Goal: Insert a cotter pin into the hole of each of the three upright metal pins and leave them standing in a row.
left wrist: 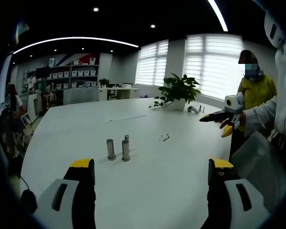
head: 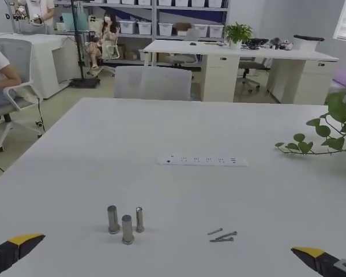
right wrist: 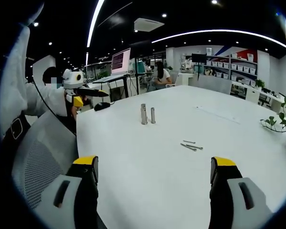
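Three upright metal pins (head: 127,225) stand in a tight cluster on the white table (head: 104,150), near its front and left of centre. In the left gripper view the pins (left wrist: 119,149) rise straight ahead; in the right gripper view the pins (right wrist: 148,114) stand further off. Three small cotter pins (head: 222,235) lie loose on the table to the pins' right; the cotter pins (left wrist: 164,138) (right wrist: 190,145) are also in both gripper views. My left gripper (head: 23,241) (left wrist: 151,167) is open at the table's front left. My right gripper (head: 308,254) (right wrist: 155,164) is open at the front right. Both hold nothing.
A white power strip (head: 202,160) lies across the middle of the table. A trailing green plant (head: 328,133) reaches in from the right edge. A grey chair (head: 153,82) stands at the far side. People sit at desks beyond.
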